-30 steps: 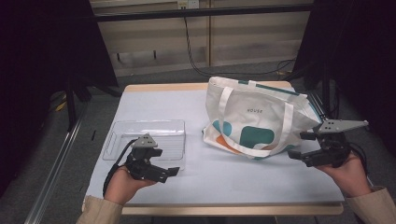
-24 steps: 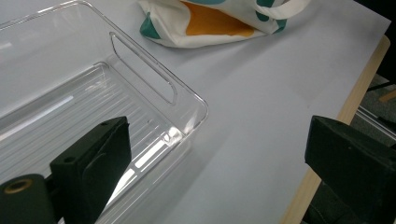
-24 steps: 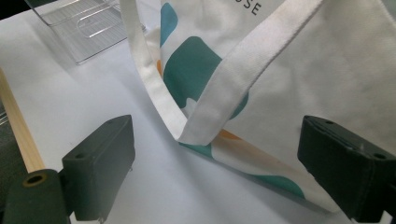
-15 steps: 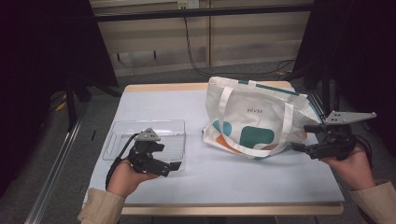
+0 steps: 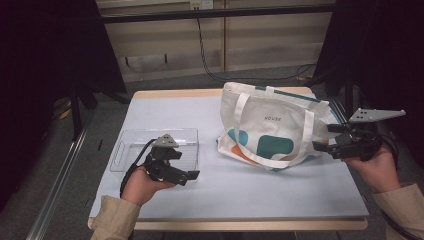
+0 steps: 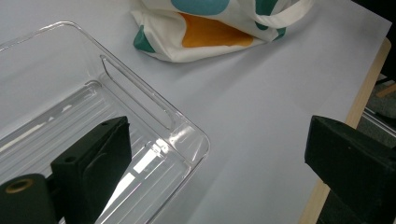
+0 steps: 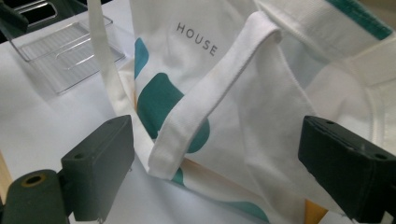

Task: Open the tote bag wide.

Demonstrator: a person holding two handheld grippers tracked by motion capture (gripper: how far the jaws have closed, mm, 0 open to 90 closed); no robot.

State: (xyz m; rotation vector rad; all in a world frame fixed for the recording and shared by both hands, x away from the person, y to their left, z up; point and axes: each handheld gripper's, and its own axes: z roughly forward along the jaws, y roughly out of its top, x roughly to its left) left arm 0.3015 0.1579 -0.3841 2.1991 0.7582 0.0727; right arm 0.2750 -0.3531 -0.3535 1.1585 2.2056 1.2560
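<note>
A white canvas tote bag (image 5: 272, 127) with teal and orange patches and the word HOUSE lies on the right half of the table. A clear plastic tray (image 5: 155, 147) sits empty at the left. My left gripper (image 5: 185, 167) hovers open over the tray's near right corner. In the left gripper view its jaws (image 6: 217, 140) straddle that tray corner (image 6: 182, 135), with the bag's corner (image 6: 210, 32) beyond. My right gripper (image 5: 325, 137) is open at the bag's right edge. In the right gripper view its jaws (image 7: 215, 140) frame the bag's looped handle strap (image 7: 219, 93) without touching it.
The pale table top (image 5: 240, 190) has a wooden edge close to the left gripper's outer jaw (image 6: 355, 116). Dark stands and cables stand behind and beside the table. The tray (image 7: 70, 51) lies far across the table from the right gripper.
The right gripper has lifted and drifted slightly away from the near edge, still beside the bag. The left gripper has crept a little forward over the tray corner. Both stay open.
</note>
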